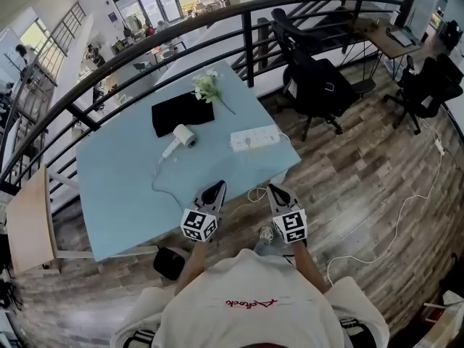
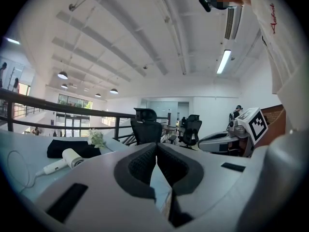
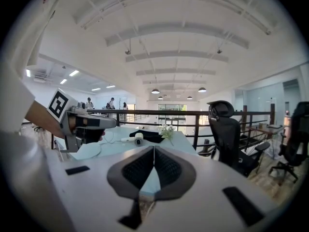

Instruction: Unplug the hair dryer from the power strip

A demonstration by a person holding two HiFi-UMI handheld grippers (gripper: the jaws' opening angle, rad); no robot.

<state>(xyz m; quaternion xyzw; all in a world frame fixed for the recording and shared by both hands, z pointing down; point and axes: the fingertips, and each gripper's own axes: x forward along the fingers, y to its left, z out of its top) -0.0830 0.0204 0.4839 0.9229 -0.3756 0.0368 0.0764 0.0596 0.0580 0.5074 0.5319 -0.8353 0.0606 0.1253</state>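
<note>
A white hair dryer (image 1: 180,139) lies on the pale blue table (image 1: 123,187), its thin cord (image 1: 163,194) looping toward the near edge. A white power strip (image 1: 255,138) lies to its right, near the table's right side. My left gripper (image 1: 216,188) hovers shut at the table's near edge, empty. My right gripper (image 1: 275,189) is shut and empty just off the near right corner. The dryer (image 2: 64,160) shows far ahead in the left gripper view, and the dryer (image 3: 137,139) is small and distant in the right gripper view. Both grippers are well short of the strip.
A black cloth (image 1: 183,112) and a white flower sprig (image 1: 208,87) lie at the table's far side. A black curved railing (image 1: 246,27) runs behind. Office chairs (image 1: 319,85) stand at the right on the wood floor. A wooden stool (image 1: 29,223) is at the left.
</note>
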